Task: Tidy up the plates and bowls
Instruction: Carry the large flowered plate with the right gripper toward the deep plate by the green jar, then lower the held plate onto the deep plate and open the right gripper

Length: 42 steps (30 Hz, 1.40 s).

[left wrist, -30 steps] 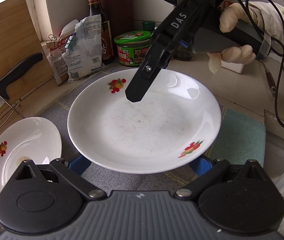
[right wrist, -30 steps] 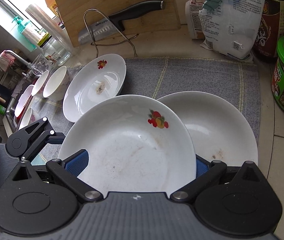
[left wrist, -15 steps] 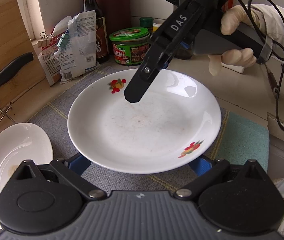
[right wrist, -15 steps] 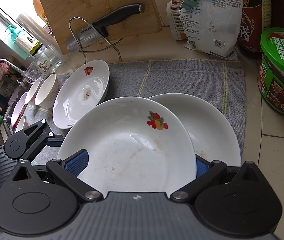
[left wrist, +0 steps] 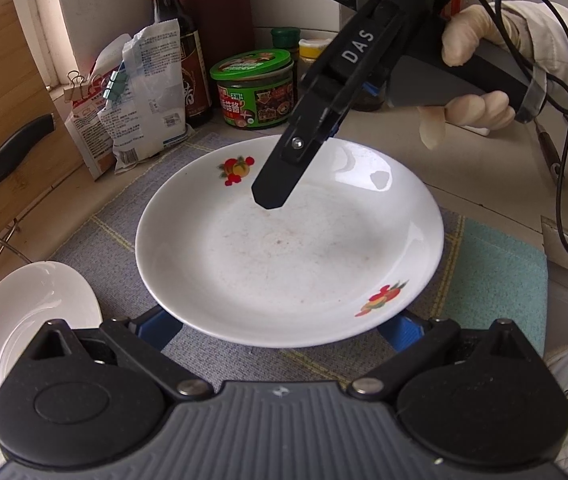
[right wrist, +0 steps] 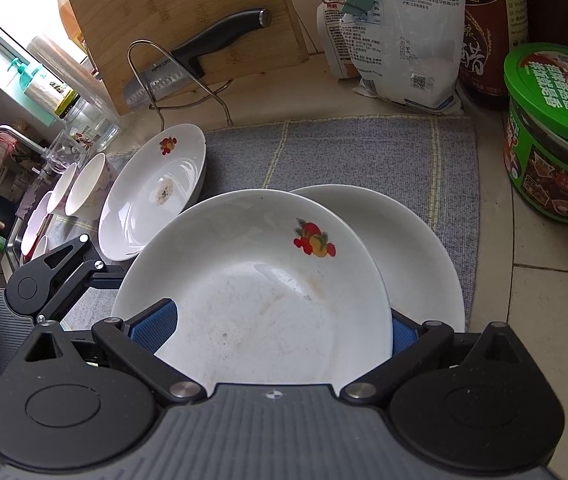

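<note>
On the worktop [right wrist: 544, 300] lies a grey mat [right wrist: 364, 152], and the big white plate [left wrist: 284, 256] is over the near part of this mat. The plate is round, so it has no long side. Its open face looks up. It has faint brown smears inside. One small fruit picture [left wrist: 235, 170] sits on the rim near the green tub [left wrist: 255, 92], and another fruit picture is on the rim across from it.

The plate covers the left part of a second white plate [right wrist: 416, 248] that lies on the mat. In the right wrist view it is hard to see if the two plates touch.

The left hand-held gripper [left wrist: 279, 334] has its fingers spread wide. The near rim of the plate covers both blue pads [left wrist: 159, 328], so the pads are under the rim. You cannot tell if they carry the plate.

The right hand-held gripper [right wrist: 279, 328] also has its fingers spread wide, one blue pad at each side of the plate. A gloved hand [left wrist: 472, 76] holds it, and it comes in from the far right with one black finger over the inside of the plate. You cannot tell if it presses on the plate.

A third plate [right wrist: 151, 196] sits at the left end of the mat, with small bowls [right wrist: 83, 184] just past it. A knife [right wrist: 211, 44] rests against a wooden board [right wrist: 187, 0] behind them.
</note>
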Each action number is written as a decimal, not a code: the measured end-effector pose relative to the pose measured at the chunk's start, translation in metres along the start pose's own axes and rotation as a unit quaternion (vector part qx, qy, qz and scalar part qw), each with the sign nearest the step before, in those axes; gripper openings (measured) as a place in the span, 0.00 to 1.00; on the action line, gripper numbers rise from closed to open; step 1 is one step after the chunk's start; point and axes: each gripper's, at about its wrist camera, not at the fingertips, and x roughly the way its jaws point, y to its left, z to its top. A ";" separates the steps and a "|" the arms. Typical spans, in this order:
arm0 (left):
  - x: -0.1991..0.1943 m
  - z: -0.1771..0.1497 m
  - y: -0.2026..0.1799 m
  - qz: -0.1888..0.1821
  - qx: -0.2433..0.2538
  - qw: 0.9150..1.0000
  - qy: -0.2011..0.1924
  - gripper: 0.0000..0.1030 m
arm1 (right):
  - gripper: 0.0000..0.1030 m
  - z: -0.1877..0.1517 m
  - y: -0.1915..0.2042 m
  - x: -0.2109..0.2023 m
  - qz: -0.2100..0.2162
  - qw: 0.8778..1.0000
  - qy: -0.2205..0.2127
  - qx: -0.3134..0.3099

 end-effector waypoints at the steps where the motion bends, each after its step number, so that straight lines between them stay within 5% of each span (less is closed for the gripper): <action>1: 0.001 0.001 0.000 0.001 0.001 1.000 0.003 0.99 | 1.00 -0.001 -0.001 0.000 0.000 1.000 0.000 0.001; 42: 0.023 0.016 -0.014 0.069 0.015 0.995 0.070 0.98 | 1.00 -0.020 -0.014 -0.011 -0.007 0.999 0.024 0.020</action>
